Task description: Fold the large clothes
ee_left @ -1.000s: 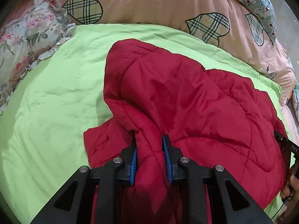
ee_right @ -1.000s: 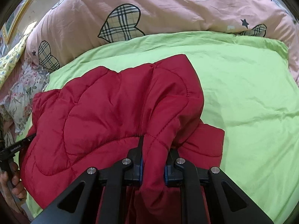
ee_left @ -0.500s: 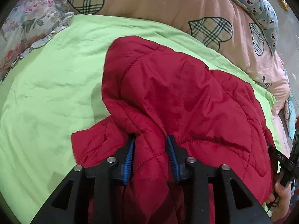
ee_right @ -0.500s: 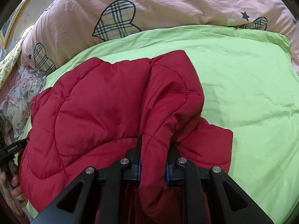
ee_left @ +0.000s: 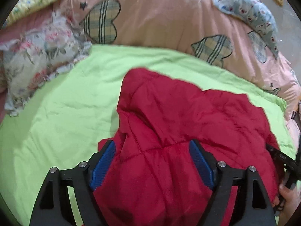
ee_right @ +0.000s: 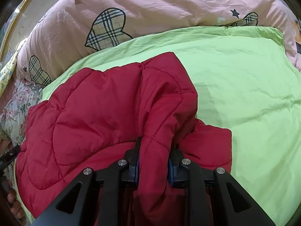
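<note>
A red quilted jacket (ee_left: 188,116) lies bunched on a lime-green sheet (ee_left: 62,109); it also shows in the right wrist view (ee_right: 105,109). My left gripper (ee_left: 152,150) is open, its blue pads (ee_left: 103,163) wide apart on either side of a fold of the jacket. My right gripper (ee_right: 154,156) is shut on a thick fold of the jacket's edge. The right gripper's tip (ee_left: 280,156) shows at the right edge of the left wrist view, and the left gripper's tip (ee_right: 11,152) shows at the left edge of the right wrist view.
A pink duvet with plaid hearts (ee_left: 160,18) is heaped behind the green sheet (ee_right: 244,86); the duvet also fills the top of the right wrist view (ee_right: 150,9). A floral pillow (ee_left: 37,56) lies at the left, a blue patterned pillow (ee_left: 244,5) at the back right.
My left gripper has opened and let go of the jacket fold, and the left view has tilted up. My right gripper stays shut on the jacket, which has sunk a little.
</note>
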The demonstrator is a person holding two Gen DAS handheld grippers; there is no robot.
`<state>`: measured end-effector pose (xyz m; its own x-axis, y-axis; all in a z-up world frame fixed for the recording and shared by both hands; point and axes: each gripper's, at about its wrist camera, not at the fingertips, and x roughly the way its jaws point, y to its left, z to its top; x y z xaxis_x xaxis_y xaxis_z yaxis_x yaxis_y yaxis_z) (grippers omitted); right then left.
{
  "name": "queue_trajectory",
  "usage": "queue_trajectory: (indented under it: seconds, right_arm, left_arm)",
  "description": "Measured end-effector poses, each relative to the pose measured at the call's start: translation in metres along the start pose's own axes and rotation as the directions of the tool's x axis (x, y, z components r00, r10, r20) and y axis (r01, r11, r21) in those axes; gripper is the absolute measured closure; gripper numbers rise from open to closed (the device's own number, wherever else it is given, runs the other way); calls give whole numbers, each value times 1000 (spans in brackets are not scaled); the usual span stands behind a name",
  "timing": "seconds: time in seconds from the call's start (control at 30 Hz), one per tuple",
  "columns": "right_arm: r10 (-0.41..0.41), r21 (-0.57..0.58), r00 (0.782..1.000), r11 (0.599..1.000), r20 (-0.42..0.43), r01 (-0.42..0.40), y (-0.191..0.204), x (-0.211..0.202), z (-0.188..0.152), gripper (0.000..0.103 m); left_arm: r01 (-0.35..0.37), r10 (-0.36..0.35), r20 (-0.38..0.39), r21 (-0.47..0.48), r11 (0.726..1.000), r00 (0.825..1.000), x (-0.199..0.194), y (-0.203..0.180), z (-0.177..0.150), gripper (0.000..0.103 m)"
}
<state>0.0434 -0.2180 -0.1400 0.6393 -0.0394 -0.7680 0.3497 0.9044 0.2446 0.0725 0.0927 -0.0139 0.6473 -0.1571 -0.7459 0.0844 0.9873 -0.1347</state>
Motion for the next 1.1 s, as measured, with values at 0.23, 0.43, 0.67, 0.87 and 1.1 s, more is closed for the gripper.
queue_trajectory:
  seconds: [0.23,0.43,0.67,0.87,1.1]
  right_arm:
    - [3,11,1000,1000,7,-3,-3,-2,-3,81]
    - [9,20,1000,1000,17,-10,-5,-2,-5,80]
    - [29,50,998,998,49,-31,-9,-32,-11,58]
    - [51,10,984,999,172,-53,11,-100,-34,43]
    - [132,-143,990,982,41,-125,54,-80,-43,35]
  left_arm:
    - [115,-113,-26,87,990,993,-34,-34,-26,23]
    - [109,-83,-140,190,976,987,-16,-69,-52,22]
    - [84,-53,-176,174,981,983,11,-71,-55,12]
    - [81,-51,-173,170,982,984,19,-71,-51,11]
    - [85,-54,-174,177,981,983,23,-71,-52,10]
